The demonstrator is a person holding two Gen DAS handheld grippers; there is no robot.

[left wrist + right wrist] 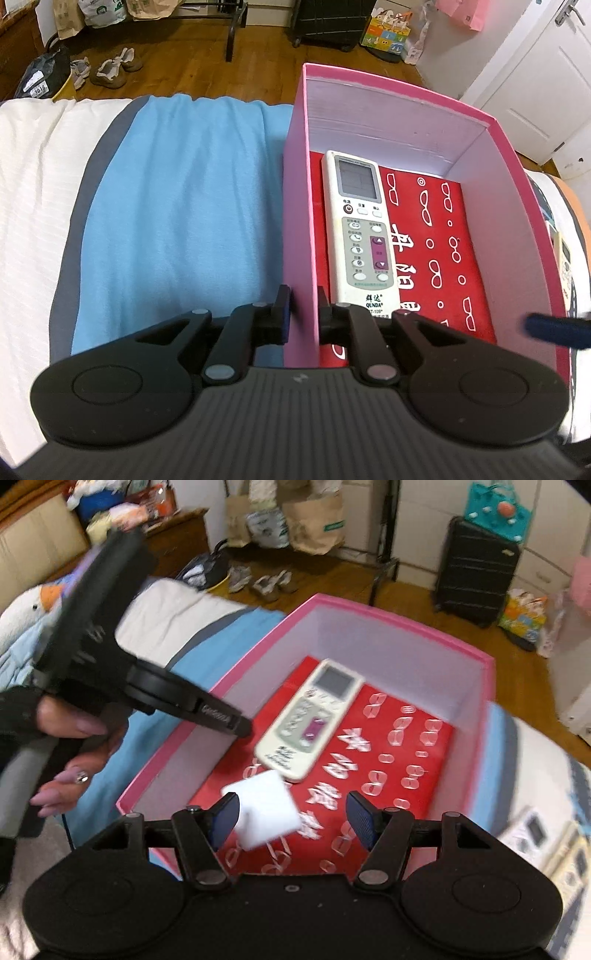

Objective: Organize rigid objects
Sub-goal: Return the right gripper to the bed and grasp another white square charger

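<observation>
The tall pink cardboard box point(517, 206) with white inner walls stands on the bed, beside a light blue fleece blanket point(177, 206) that lies to its left. On the bottom of the box lies a flat red item with white glasses drawings and characters point(443, 251), and on top of it, near the left wall, rests a white air-conditioner remote control point(360, 229) with its screen toward the far wall. The left gripper point(304, 306) is closed on the left wall of the box at its near corner, one finger outside and one inside. The right gripper point(291, 821) is above the near part of the box with its blue-padded fingers wide apart; a small white square block point(267, 808) sits close to the left pad, and I cannot tell whether it touches it
</observation>
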